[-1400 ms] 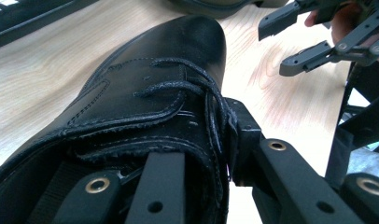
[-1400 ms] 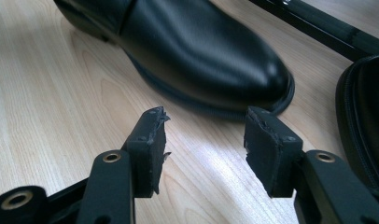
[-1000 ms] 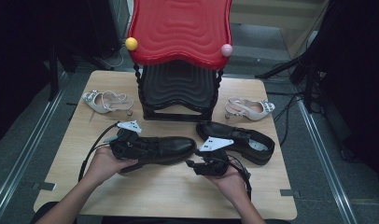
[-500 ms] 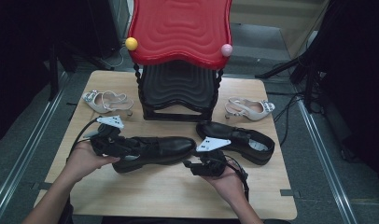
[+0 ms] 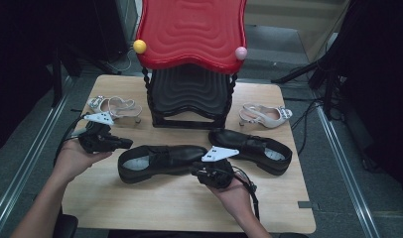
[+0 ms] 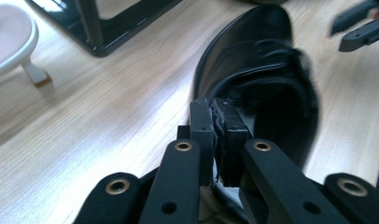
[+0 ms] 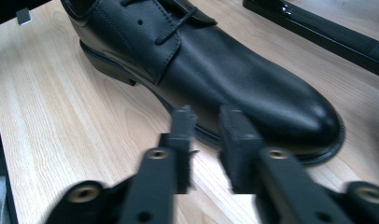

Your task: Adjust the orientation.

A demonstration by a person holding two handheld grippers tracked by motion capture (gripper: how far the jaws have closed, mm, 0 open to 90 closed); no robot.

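Beside left tool (image 5: 125, 144) – black shoe (image 5: 162, 161) heel, bare table (image 5: 140, 208) below

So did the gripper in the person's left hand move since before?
Yes. In the high view the left gripper has slid left, away from the black leather lace-up shoe it sat over, toward the wooden table's left edge. Its jaws have just closed, on nothing.

dim surroundings, bright tabletop glare; right tongs (image 7: 204, 126) motion-blurred.
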